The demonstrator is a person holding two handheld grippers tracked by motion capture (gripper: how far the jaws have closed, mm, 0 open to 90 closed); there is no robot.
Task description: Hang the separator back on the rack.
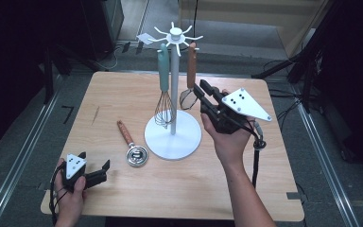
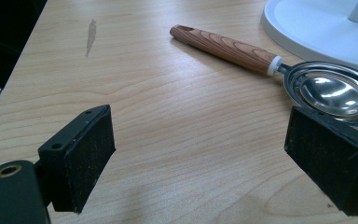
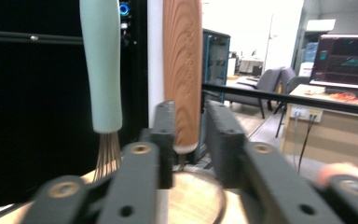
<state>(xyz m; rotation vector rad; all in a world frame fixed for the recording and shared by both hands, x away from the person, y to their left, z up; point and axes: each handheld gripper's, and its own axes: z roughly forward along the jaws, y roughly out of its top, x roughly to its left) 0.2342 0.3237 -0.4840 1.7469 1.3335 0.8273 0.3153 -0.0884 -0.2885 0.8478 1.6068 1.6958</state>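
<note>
A lab or office: monitor [image 3: 346, 60], office chairs [image 3: 275, 84], black frame rails [image 1: 307, 52].

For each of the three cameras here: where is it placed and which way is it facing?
High view: above the table, looking forward and down; both hands show.
Left gripper view: low over the tabletop, facing the strainer spoon; own fingers wide apart.
Right gripper view: level, facing the wooden handle between its fingers.
Shared: whisk, stand.

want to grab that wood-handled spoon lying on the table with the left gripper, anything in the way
Nothing visible. The left gripper rests open on the table, and bare wood lies between it and the spoon. The white stand base sits just behind the spoon's bowl, close enough to crowd a grab there; the wooden handle lies free.
</note>
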